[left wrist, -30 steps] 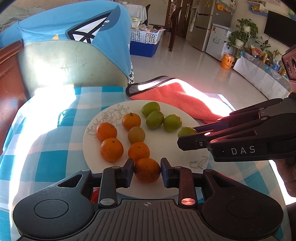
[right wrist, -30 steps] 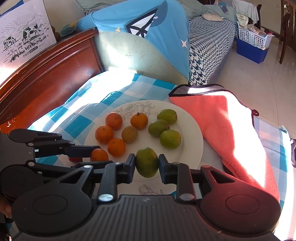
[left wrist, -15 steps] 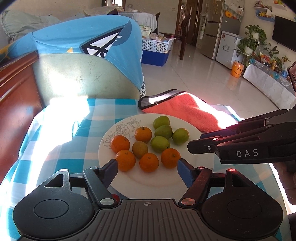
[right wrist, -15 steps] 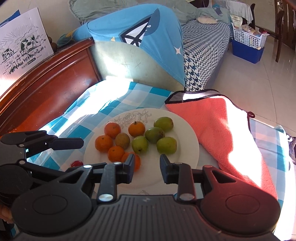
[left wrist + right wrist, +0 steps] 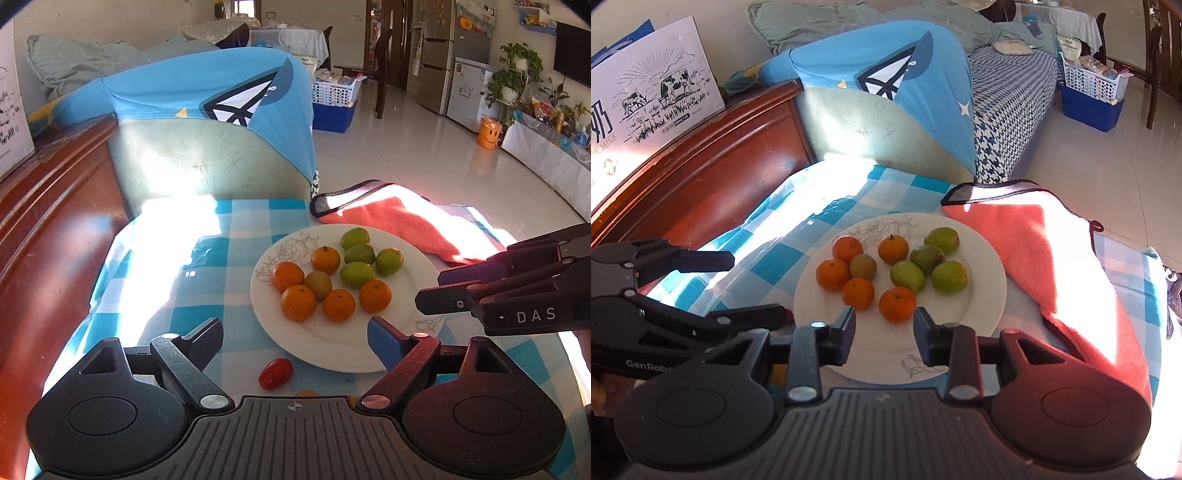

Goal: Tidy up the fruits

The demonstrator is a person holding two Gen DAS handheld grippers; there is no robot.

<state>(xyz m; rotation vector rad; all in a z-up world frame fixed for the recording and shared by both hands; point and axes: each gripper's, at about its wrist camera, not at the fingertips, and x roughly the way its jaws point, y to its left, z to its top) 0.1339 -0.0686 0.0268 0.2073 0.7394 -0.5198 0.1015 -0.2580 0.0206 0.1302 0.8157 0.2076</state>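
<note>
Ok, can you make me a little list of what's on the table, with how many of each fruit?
plate: round white plate with flower drawing, on the blue checked tablecloth
orange fruits: five small orange tangerines, on the plate's left side
green fruits: four small green fruits, on its right side
odd one: one brownish round fruit among the tangerines
off plate: small red tomato
beside plate: coral towel

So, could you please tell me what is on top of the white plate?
On the white plate: five oranges, four green fruits and one brownish fruit. Nothing hides any of them.
</note>
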